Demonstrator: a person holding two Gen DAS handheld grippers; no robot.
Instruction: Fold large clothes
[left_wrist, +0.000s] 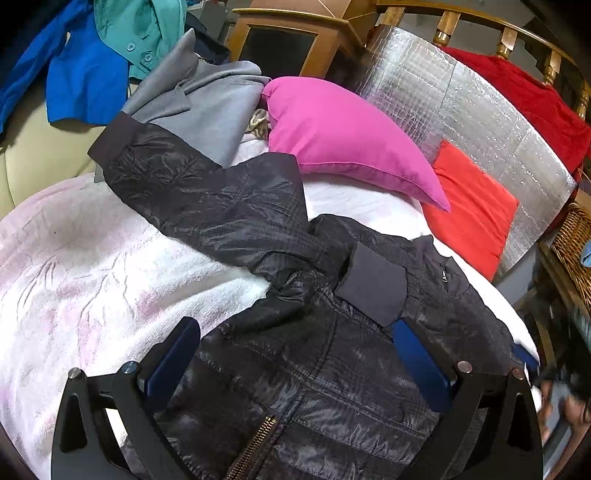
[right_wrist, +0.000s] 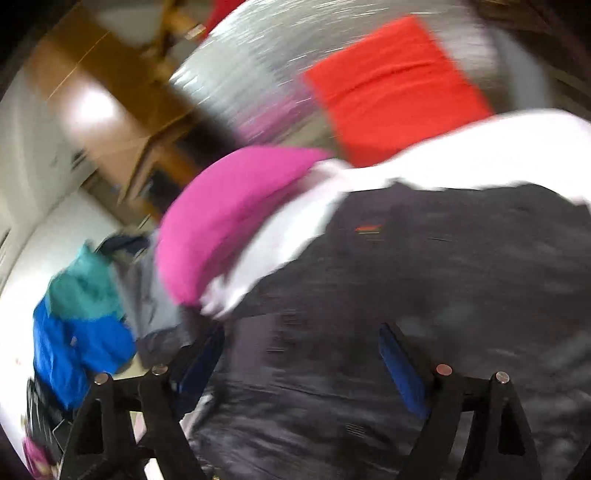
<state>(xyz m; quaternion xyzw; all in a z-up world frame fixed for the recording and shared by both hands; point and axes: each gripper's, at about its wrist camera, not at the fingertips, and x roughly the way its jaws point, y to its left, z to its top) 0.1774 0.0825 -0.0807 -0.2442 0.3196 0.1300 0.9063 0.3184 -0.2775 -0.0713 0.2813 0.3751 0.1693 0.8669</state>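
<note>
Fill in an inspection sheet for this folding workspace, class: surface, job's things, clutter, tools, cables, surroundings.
Surface: white blanket over the bed.
Job's things: black jacket lying spread, one sleeve stretched away, the other cuff folded onto the chest.
Clutter: pink pillow, red cushion, grey garment, blue garment.
Tools: left tool open over the jacket; right tool open, view blurred.
Cables: nothing seen.
Surroundings: silver foil panel, wooden cabinet.

The left tool (left_wrist: 291, 343) points forward and downward, its two blue-padded fingers (left_wrist: 173, 354) spread wide with nothing pinched between them; the right tool (right_wrist: 303, 354) is likewise angled down, its fingers (right_wrist: 402, 369) standing far apart and gripping nothing, its view smeared by blur; a hand (left_wrist: 565, 410) shows blurred at the left view's near right edge.
</note>
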